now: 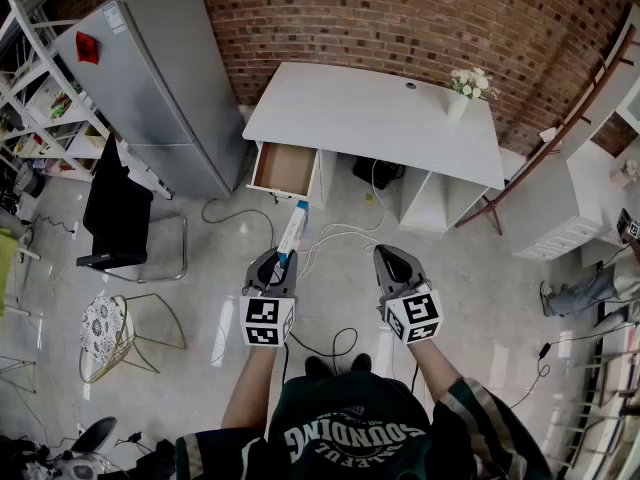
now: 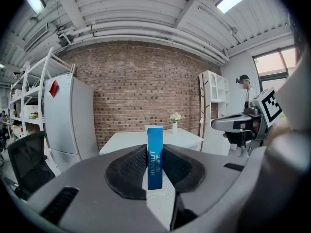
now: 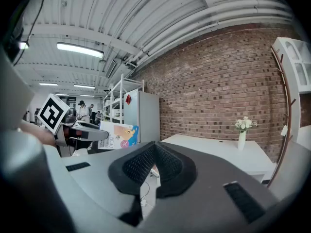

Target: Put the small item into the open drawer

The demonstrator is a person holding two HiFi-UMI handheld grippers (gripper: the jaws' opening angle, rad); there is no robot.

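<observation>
on the glossy grey floor [image 1: 200,268] in front of a red brick wall [image 1: 420,18] stands a white rectangular worktop [image 1: 380,118], and a person faces it from some way off with a tool in each hand. the left tool [image 1: 277,265] is clenched on a slim blue-and-white cardboard box [image 1: 294,230]: in the left gripper view the black ribbed pads press both sides of the box, which stands upright between them with its narrow blue face and white lettering toward the camera. in the head view the box sticks out past the jaw tips, its far end aimed toward the worktop. it is in the air above the floor, well short of the drawer.

the open drawer with a light wooden inside [image 1: 283,166] is pulled out under the worktop's left end, beside a tall grey refrigerator [image 1: 165,78]. a white vase of pale flowers [image 1: 462,96] stands at the worktop's right rear corner.

the right tool [image 1: 393,261] is level with the left one and a little apart from it. in the right gripper view its pads meet at the tips with nothing between them, so it is clenched and empty. that same view shows the box's broad side, printed in pink and blue.

a black office chair [image 1: 115,208] stands left of the drawer, and white and black cables [image 1: 340,233] lie across the floor.
</observation>
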